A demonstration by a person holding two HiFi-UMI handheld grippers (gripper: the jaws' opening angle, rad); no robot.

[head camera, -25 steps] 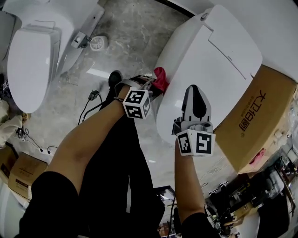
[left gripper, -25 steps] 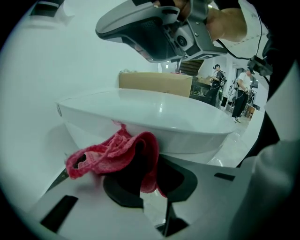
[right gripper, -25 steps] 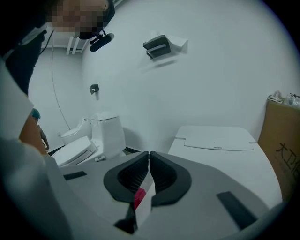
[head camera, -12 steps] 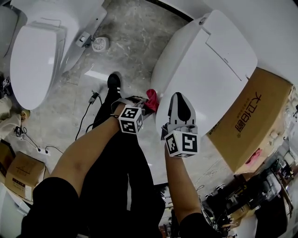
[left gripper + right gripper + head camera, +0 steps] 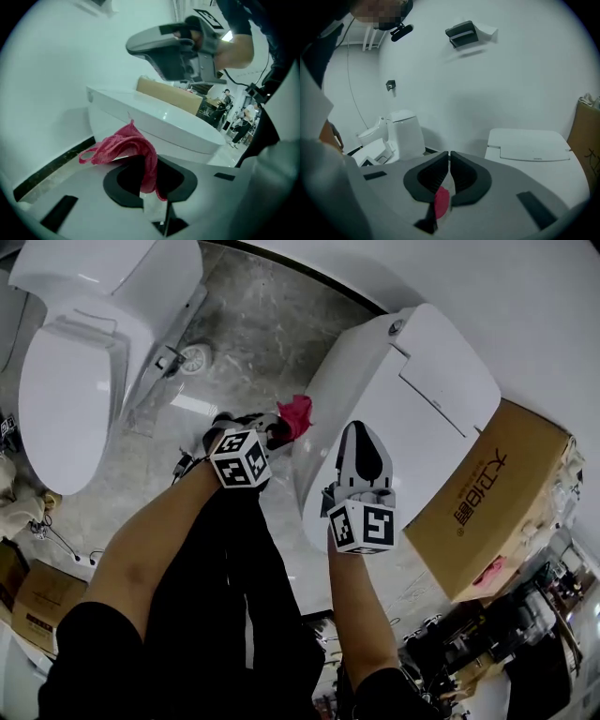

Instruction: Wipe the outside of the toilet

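The white toilet (image 5: 394,399) with its lid down lies slantwise at the middle right of the head view. My left gripper (image 5: 279,430) is shut on a red cloth (image 5: 295,413), which touches the toilet's left side wall. In the left gripper view the cloth (image 5: 124,145) drapes out over the black jaw pads (image 5: 117,185), with the toilet bowl (image 5: 154,119) just beyond. My right gripper (image 5: 360,430) hovers over the toilet's front rim, its jaws shut with nothing held. The right gripper (image 5: 449,157) faces the toilet's lid (image 5: 529,145) and the wall.
A second white toilet (image 5: 66,381) stands at the left. A brown cardboard box (image 5: 497,502) leans beside the toilet at the right. Cables (image 5: 56,521) and small boxes (image 5: 37,601) lie on the floor at the lower left. The person's dark-trousered legs (image 5: 234,596) stand below.
My left gripper has carried the red cloth up along the toilet's side, toward the back. The right gripper has shifted slightly left over the rim.
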